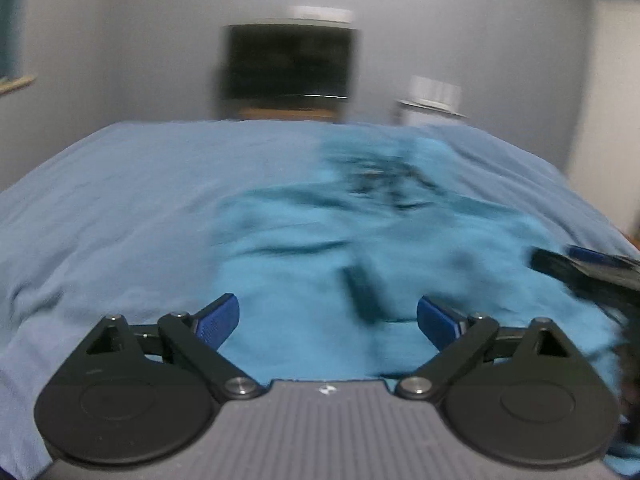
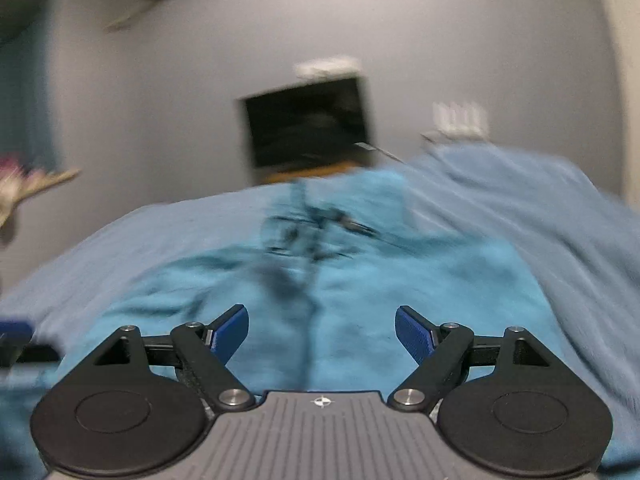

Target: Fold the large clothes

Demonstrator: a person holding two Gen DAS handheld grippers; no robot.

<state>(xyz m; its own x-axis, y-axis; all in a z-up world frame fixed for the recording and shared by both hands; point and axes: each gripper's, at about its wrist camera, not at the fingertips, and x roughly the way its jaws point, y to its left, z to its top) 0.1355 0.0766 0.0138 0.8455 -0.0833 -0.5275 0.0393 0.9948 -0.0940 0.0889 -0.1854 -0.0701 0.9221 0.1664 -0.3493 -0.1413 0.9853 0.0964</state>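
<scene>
a bright turquoise garment (image 1: 312, 264) lies spread and rumpled on a bed covered with a paler blue sheet (image 1: 120, 200). both views are blurred, so seams and edges of the cloth are hard to read. dark markings, perhaps a print or folds, show on the far part of the garment (image 2: 316, 232), and a dark line runs down its middle toward the camera in the right wrist view.

the left gripper (image 1: 328, 320) hangs over the near part of the garment with its blue-padded fingers (image 1: 218, 320) spread wide; nothing is between them and they grip no cloth. the right gripper (image 2: 322, 336) is likewise over the garment, its fingers (image 2: 414, 338) wide apart and holding nothing. the right gripper also shows at the right edge of the left wrist view (image 1: 592, 268), just above the cloth, blurred.

behind the bed, against a grey wall (image 1: 120, 40), stands a dark screen (image 1: 288, 64) on something wooden, and a white object (image 1: 432, 98) sits to its right, too blurred to tell what it is.
</scene>
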